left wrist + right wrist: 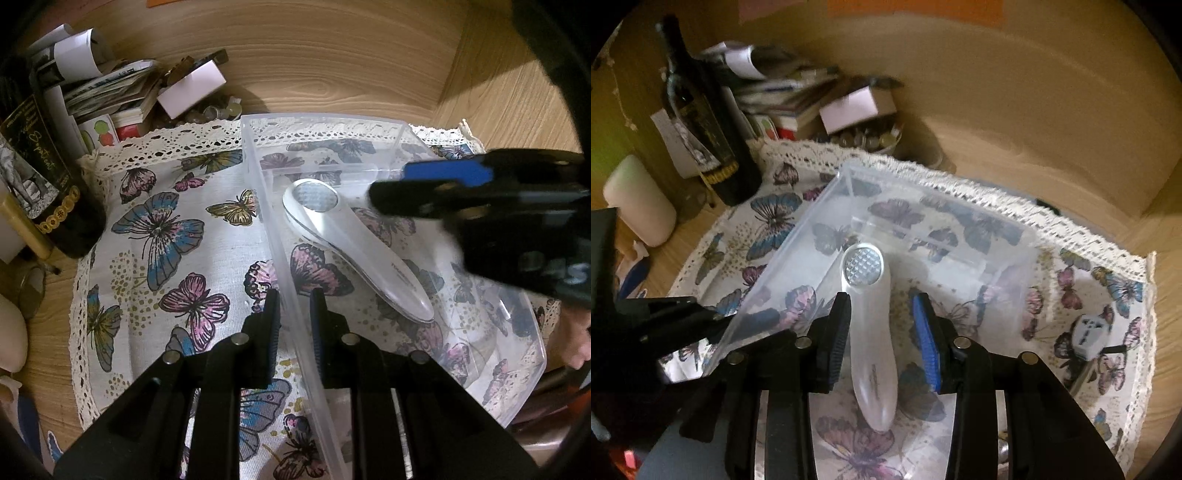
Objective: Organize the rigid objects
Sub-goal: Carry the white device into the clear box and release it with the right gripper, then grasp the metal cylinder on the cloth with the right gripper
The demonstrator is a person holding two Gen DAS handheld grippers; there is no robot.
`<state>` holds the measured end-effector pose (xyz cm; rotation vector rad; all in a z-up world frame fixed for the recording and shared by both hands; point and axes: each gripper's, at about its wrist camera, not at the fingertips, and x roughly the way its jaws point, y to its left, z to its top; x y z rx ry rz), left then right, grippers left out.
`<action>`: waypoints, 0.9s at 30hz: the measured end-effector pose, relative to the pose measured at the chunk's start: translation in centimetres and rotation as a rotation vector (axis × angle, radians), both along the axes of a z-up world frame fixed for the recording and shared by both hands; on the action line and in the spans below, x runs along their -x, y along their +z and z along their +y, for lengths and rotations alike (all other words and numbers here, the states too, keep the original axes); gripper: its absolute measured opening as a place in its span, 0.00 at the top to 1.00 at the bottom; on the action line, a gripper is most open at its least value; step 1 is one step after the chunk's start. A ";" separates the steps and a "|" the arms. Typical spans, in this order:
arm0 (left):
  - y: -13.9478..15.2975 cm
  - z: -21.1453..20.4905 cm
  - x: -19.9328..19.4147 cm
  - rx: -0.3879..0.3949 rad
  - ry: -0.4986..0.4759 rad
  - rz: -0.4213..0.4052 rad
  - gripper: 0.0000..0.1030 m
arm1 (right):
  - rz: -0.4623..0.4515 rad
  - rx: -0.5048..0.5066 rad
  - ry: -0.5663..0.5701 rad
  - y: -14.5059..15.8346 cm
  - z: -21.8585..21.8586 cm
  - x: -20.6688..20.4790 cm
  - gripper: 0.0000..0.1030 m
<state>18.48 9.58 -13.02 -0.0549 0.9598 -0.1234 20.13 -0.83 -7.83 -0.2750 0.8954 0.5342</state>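
A clear plastic bin (384,125) lies on a butterfly cloth (155,236); it also shows in the right wrist view (798,236). A white handheld device with a round mesh head (354,247) lies inside it, also in the right wrist view (868,332). My left gripper (294,314) straddles the bin's left wall, its jaws close to the wall on each side. My right gripper (881,332) is open above the device, a pad on each side, not touching. It shows blurred in the left wrist view (443,192).
A dark wine bottle (701,110), a stack of papers and boxes (110,88) and a white candle (639,199) stand at the back left. A white plug adapter (1089,332) lies on the cloth at the right. Wooden walls enclose the space.
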 end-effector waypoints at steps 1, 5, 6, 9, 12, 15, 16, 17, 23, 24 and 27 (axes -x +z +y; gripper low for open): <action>0.0 0.0 0.0 -0.001 0.001 0.002 0.84 | -0.023 -0.004 -0.008 0.5 -0.4 0.3 0.64; 0.0 -0.1 -0.1 -0.003 0.006 0.005 0.84 | -0.104 -0.028 -0.045 2.3 -2.3 1.2 0.60; 0.0 -0.1 -0.1 -0.004 0.007 0.006 0.84 | -0.137 -0.037 -0.070 2.9 -2.9 1.5 0.59; 0.0 -0.1 -0.2 -0.006 0.009 0.007 0.84 | -0.198 -0.045 -0.122 4.2 -5.2 1.8 0.58; 0.0 -0.2 -0.3 -0.015 0.011 0.009 0.84 | -0.221 -0.050 -0.176 4.8 -7.7 1.9 0.58; 0.0 -0.4 -0.4 -0.026 0.011 0.011 0.84 | -0.247 -0.034 -0.245 4.8 -10.3 2.2 0.56; -0.1 -0.5 -0.4 -0.027 0.011 0.012 0.84 | -0.251 -0.027 -0.266 4.6 -11.1 2.3 0.55; -0.1 -0.5 -0.4 -0.028 0.011 0.014 0.84 | -0.250 -0.021 -0.295 4.1 -12.2 2.3 0.54; -0.2 -0.6 -0.6 -0.030 0.011 0.024 0.84 | -0.151 0.003 -0.407 0.3 -16.2 0.4 0.54; -0.2 -0.6 -0.7 -0.029 0.013 0.025 0.84 | -0.128 0.004 -0.417 -0.3 -16.6 0.0 0.54; -0.2 -0.5 -0.9 -0.023 0.020 0.027 0.84 | -0.057 -0.024 -0.449 -2.4 -18.1 -0.9 0.54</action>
